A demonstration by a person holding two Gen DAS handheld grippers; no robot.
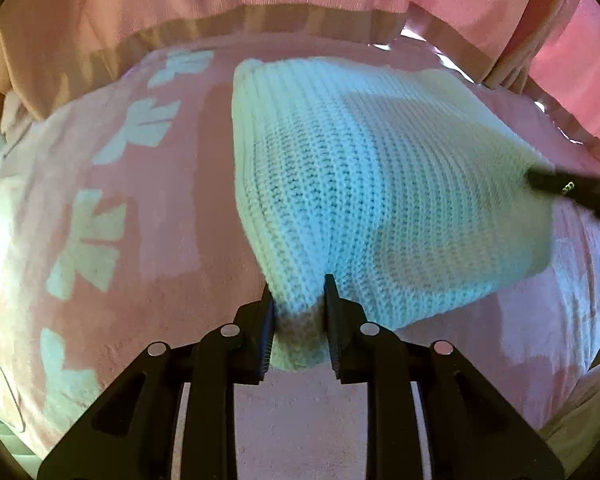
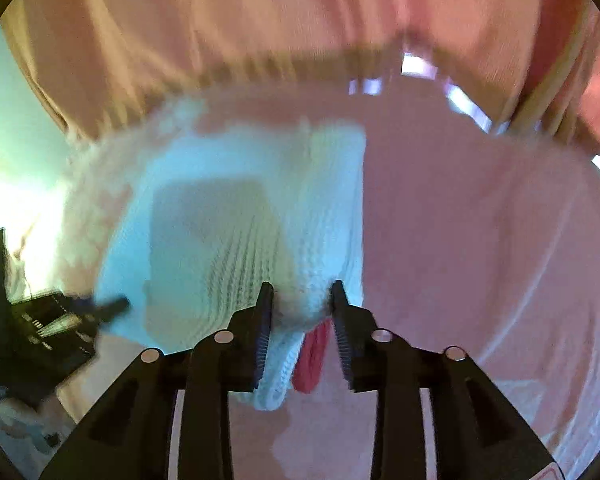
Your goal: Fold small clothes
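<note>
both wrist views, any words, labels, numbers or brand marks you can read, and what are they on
None can be read.
White marks on the left gripper body, seen from the right wrist: too blurred to read.
Small pale mark on the right gripper finger, seen from the left wrist: too small and blurred.
Red tag on the white knit garment: no print visible.
Pink blanket: shapes only, no lettering.

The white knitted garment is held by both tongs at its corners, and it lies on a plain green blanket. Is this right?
Not quite. The white knitted garment is gripped by the left tongs and right tongs, but the blanket is pink with pale flower shapes, not plain green. The left wrist view shows it.
</note>
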